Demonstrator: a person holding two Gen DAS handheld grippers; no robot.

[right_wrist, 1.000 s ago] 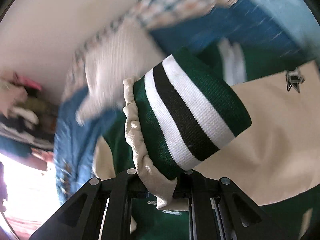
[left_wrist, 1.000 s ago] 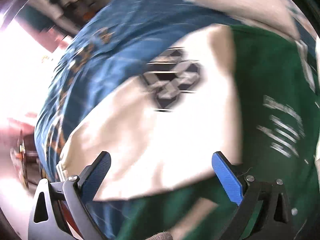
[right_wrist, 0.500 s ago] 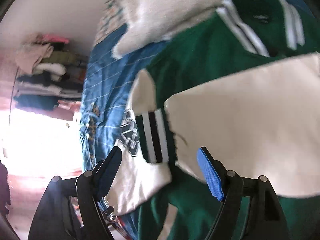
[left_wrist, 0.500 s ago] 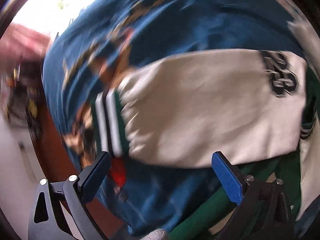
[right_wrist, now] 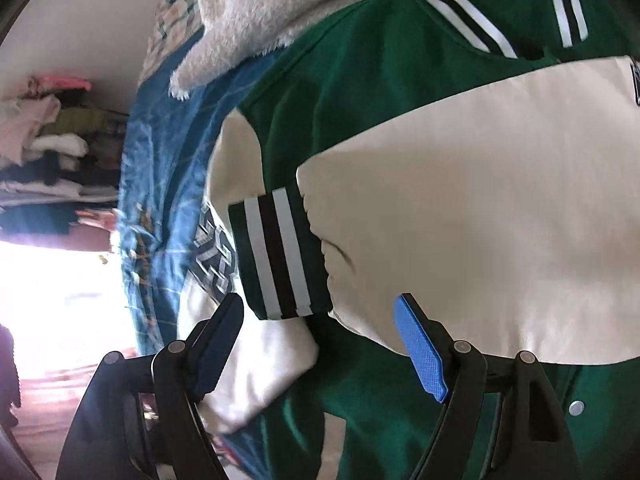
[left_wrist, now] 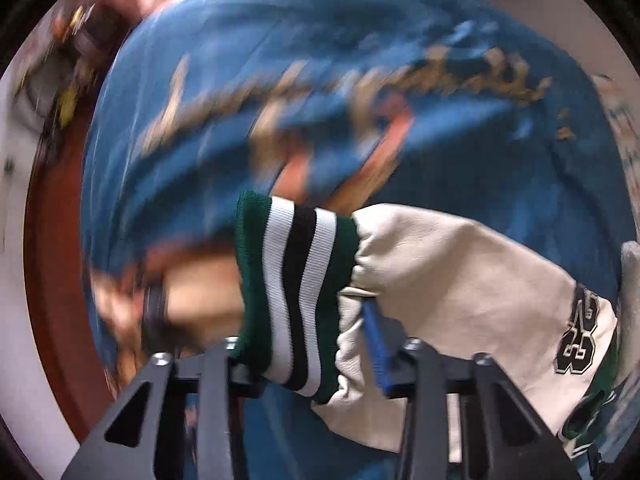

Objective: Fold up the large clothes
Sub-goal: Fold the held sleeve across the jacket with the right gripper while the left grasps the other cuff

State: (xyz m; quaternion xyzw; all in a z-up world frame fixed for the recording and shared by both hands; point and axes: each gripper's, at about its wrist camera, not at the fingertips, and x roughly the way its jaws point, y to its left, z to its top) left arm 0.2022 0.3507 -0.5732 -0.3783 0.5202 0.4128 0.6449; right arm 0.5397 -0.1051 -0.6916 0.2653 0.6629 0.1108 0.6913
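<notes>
While the green and cream jacket point(right_wrist: 384, 92) lies spread on the blue bedspread point(left_wrist: 320, 60), the left gripper point(left_wrist: 304, 344) has just been closing and now pinches the striped cuff point(left_wrist: 296, 280) of one cream sleeve point(left_wrist: 460, 280), the knit band bunched between its jaws. Ahead of this gripper the bedspread runs off in blur; to its right the sleeve trails away toward a number patch point(left_wrist: 580, 336). The right gripper point(right_wrist: 320, 344) stands wide with nothing held: its jaws have just been opening, and the other sleeve point(right_wrist: 480, 220) now lies free across the green body, its cuff point(right_wrist: 280, 256) just ahead between the spread pads point(right_wrist: 420, 356) but untouched. A fuzzy white blanket point(right_wrist: 272, 12) sits far ahead, beyond the collar.

Judging by this, one sleeve is already folded in and the second is the step in hand. The next move likely calls for carrying the pinched cuff across the jacket's body to lie over or beside the first sleeve, keeping it taut enough not to drag the body out of shape, then letting go.
</notes>
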